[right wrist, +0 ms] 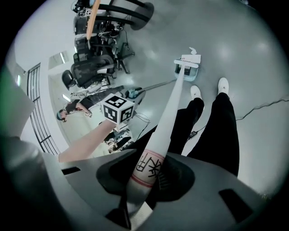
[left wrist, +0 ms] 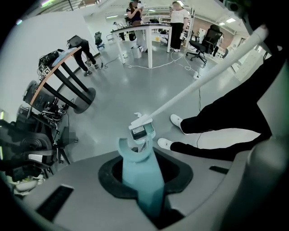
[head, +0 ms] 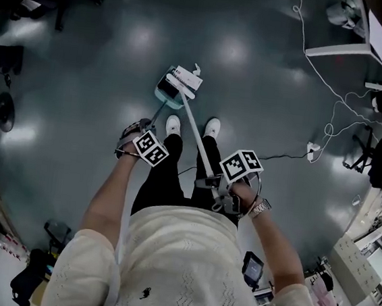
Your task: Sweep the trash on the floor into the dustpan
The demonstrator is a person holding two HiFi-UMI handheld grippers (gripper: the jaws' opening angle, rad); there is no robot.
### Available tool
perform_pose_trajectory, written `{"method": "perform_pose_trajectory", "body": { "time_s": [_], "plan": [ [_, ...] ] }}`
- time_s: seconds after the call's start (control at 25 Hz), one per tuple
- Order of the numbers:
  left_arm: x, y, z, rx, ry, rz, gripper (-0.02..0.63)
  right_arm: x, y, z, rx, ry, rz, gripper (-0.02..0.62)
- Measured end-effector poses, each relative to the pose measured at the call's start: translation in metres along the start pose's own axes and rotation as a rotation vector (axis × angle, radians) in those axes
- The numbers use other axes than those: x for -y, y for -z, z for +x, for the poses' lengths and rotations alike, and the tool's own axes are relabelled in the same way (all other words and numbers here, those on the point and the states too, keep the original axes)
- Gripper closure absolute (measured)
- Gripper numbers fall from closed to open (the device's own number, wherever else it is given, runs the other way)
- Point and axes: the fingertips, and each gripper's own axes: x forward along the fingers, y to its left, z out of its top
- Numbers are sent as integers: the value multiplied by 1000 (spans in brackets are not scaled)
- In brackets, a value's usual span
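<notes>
The left gripper (head: 135, 142) is clamped on the teal dustpan (head: 168, 93) handle, with the pan resting on the floor just ahead of the shoes (head: 173, 124). The broom (head: 184, 80) head sits at the pan's mouth. A white scrap (head: 197, 68) lies just beyond the head, apparently not yet swept in. The right gripper (head: 222, 190) grips the broom's white pole. The sweep looks to be in progress, and what the pan holds cannot be made out.

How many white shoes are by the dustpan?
2. The left shoe stands just behind the dustpan; the right shoe stands beside it, across the broom handle.
</notes>
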Motion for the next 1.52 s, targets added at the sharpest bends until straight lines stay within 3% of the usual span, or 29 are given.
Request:
{"method": "perform_pose_trajectory", "body": {
  "time_s": [0.16,0.4,0.6,1.0,1.24,1.36,1.52],
  "plan": [
    [-5,-1,0,8,-25,25,514,4,-25,-39,73,31,-21,474],
    [-18,-12,0,13,-22,21,514,38,-97,-87,174,125,2,476],
    [-26,-18,7,17,-6,16,514,77,-149,-73,146,215,26,476],
    [-32,-35,9,29,42,-64,514,35,-80,40,-74,70,19,476],
    [-28,-35,10,27,57,-77,514,34,-43,54,-196,165,-43,476],
    [-30,-36,7,32,54,-90,514,31,-42,52,-175,168,-47,476],
    [-31,-36,10,35,68,-107,514,17,-62,30,-31,97,-22,475]
  ]
}}
